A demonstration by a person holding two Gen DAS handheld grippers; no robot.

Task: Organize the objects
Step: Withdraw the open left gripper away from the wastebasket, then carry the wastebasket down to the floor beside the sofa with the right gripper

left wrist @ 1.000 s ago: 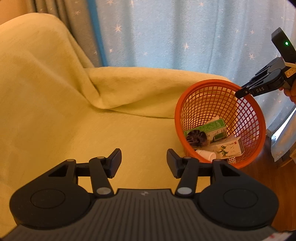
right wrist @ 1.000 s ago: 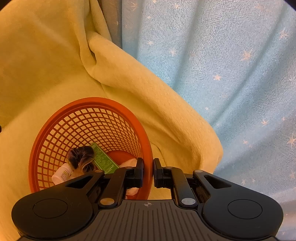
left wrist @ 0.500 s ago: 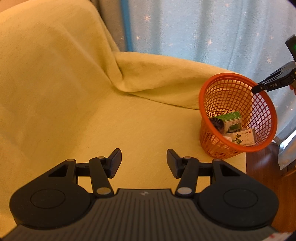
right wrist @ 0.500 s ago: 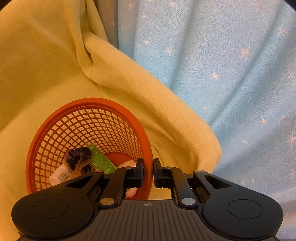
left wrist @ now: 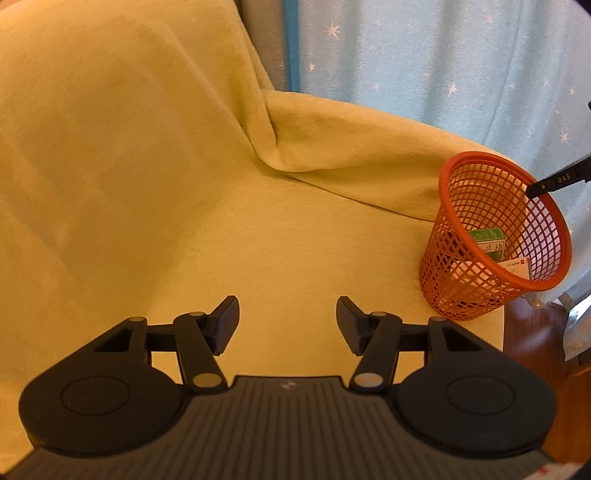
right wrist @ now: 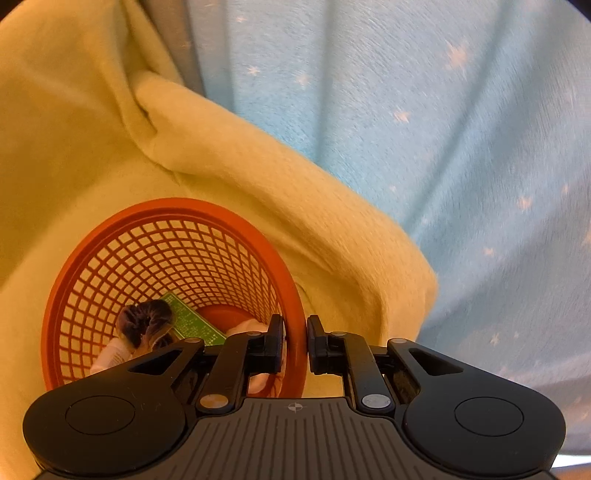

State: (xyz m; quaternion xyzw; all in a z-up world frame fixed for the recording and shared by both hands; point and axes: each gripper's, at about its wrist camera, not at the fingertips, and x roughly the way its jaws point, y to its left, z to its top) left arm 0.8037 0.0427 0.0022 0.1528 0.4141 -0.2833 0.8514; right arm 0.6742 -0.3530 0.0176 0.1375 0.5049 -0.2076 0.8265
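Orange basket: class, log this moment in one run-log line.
right gripper: shut on orange basket rim | left gripper: open, empty, over yellow cover | basket: holds green box

Yellow cover (left wrist: 177, 192) draped over a sofa, creased into a deep fold (left wrist: 271, 147) where back meets armrest. Soft, fuzzy nap on the same cloth over the armrest (right wrist: 303, 206) in the right wrist view. Behind, on the far side, pale blue curtain (left wrist: 424, 62) scattered with small white stars, hanging in vertical folds; a darker blue stripe (left wrist: 291, 44) along its left edge, grey fabric (left wrist: 260, 33) just beside that. At near right, brown wooden floor (left wrist: 535, 354) below the sofa's edge. Blurred curtain folds (right wrist: 443, 129) filling the right.
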